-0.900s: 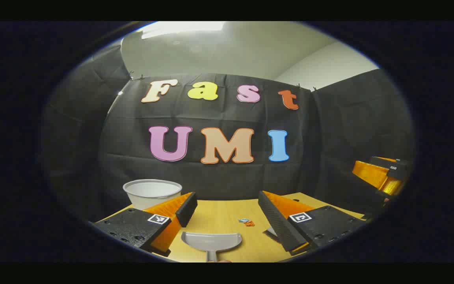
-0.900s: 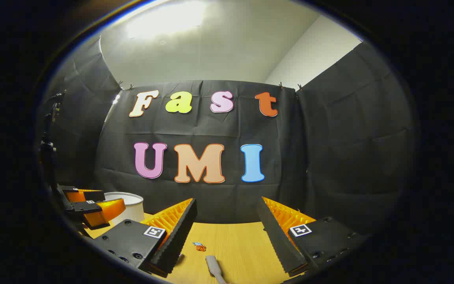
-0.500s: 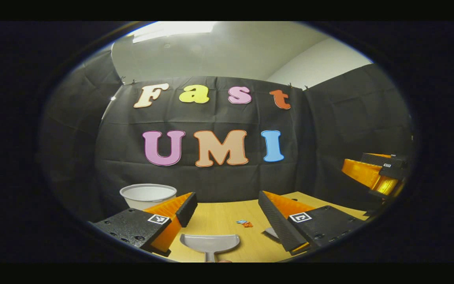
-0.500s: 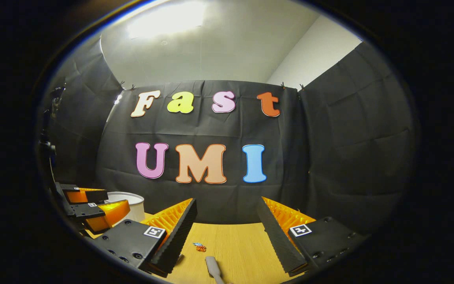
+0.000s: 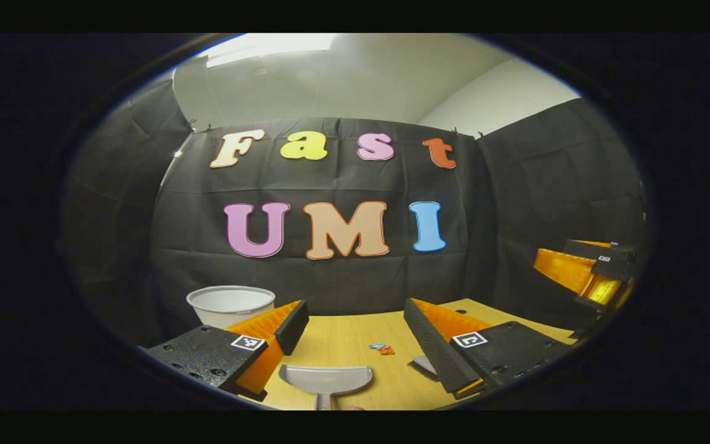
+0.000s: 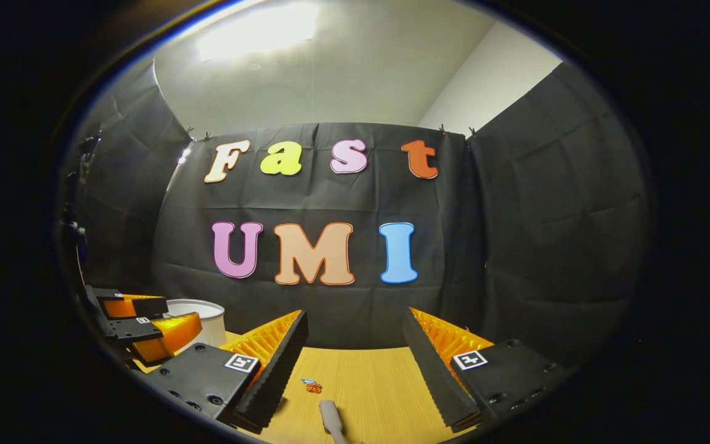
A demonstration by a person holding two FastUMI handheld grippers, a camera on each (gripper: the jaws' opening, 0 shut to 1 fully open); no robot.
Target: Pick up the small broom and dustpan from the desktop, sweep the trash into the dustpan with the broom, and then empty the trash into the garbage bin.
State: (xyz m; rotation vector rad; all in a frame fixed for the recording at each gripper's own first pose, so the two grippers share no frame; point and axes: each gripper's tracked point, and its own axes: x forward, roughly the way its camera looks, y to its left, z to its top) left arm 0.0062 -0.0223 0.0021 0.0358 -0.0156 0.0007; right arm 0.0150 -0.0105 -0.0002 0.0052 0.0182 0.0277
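Note:
In the left gripper view, the grey dustpan [image 5: 325, 378] lies flat on the wooden desktop [image 5: 342, 339], low between the fingers of my left gripper [image 5: 355, 330], which is open and holds nothing. Small blue and orange trash scraps [image 5: 382, 349] lie just beyond the pan. A pale grey part of the broom [image 5: 423, 364] peeks out beside the right-hand finger. In the right gripper view, the broom's grey handle end [image 6: 329, 416] lies on the desk below my right gripper [image 6: 355, 351], also open and empty. The trash [image 6: 312, 386] sits left of the handle.
A white garbage bin [image 5: 230, 304] stands at the desk's back left, against the black cloth wall, and appears as the bin [image 6: 198, 314] behind the left gripper [image 6: 158, 316]. The right gripper [image 5: 577, 265] hovers at the far right over the desk edge.
The left gripper's view has shifted slightly, so the dustpan sits a little lower and further left in it. The right gripper has barely moved. Both stay open.

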